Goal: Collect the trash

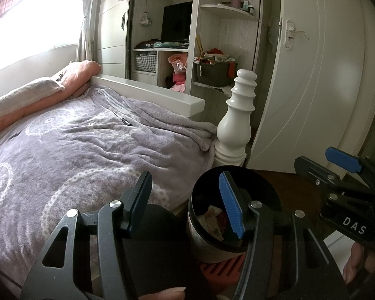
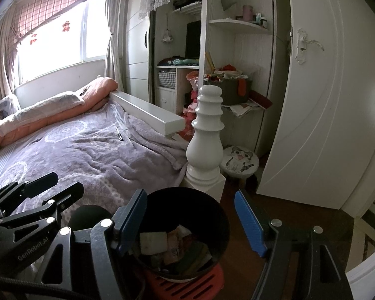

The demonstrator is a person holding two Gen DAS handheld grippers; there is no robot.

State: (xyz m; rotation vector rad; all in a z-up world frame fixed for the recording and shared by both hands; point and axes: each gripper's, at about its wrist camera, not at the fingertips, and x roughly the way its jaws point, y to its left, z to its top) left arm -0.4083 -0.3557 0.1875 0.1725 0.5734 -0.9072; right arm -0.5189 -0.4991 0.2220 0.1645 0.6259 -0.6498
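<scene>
A round black trash bin stands on a red slatted stool beside the bed's foot; it holds crumpled wrappers and paper. It also shows in the right wrist view, with the trash inside. My left gripper is open and empty, its right finger over the bin's mouth. My right gripper is open and empty above the bin; it also shows in the left wrist view. A small pen-like object lies on the bed; it also shows in the right wrist view.
A bed with a lilac blanket fills the left. A white bedpost stands just behind the bin. A cat-print stool and an open white door are to the right. Cluttered shelves are at the back.
</scene>
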